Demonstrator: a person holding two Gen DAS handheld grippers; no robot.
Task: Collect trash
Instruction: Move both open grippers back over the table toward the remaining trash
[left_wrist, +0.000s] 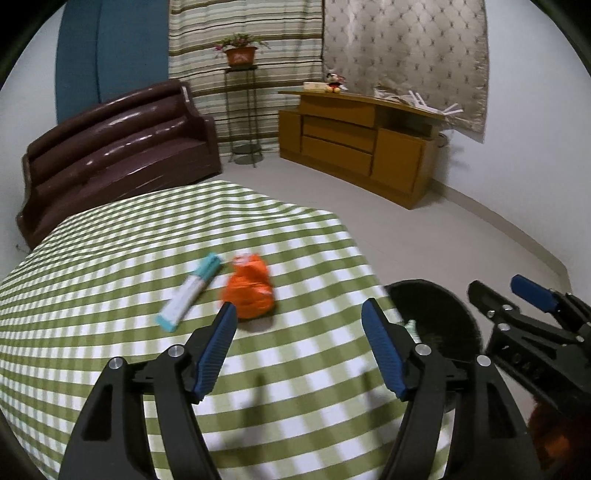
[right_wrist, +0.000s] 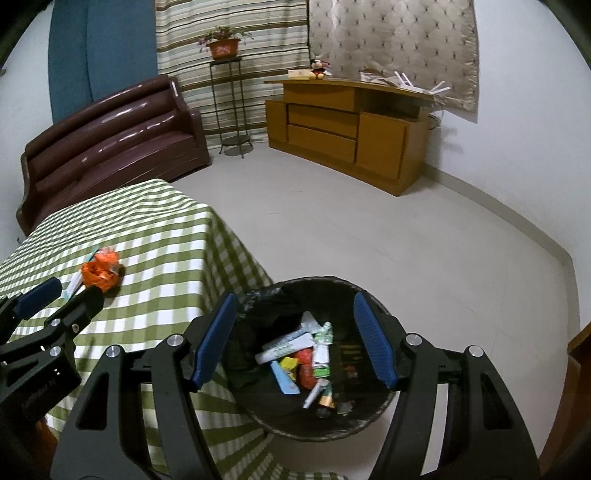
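On the green-checked tablecloth (left_wrist: 110, 251) lie a crumpled orange wrapper (left_wrist: 251, 290) and, to its left, a white and teal tube box (left_wrist: 190, 293). My left gripper (left_wrist: 299, 306) hangs open just short of the wrapper, with nothing between its blue pads. The black trash bin (right_wrist: 314, 282) stands on the floor by the table's corner and holds several wrappers and tubes. Open and empty, my right gripper (right_wrist: 294, 297) hovers over the bin. The right wrist view also takes in the orange wrapper (right_wrist: 101, 271) and the left gripper (right_wrist: 68, 291) beside it. The bin (left_wrist: 436, 306) sits below the table edge.
A brown sofa (left_wrist: 118, 155) stands behind the table. A wooden cabinet (right_wrist: 343, 125) lines the far wall, with a plant stand (right_wrist: 225, 92) beside it. Pale floor (right_wrist: 369, 229) stretches between the table, the bin and the cabinet.
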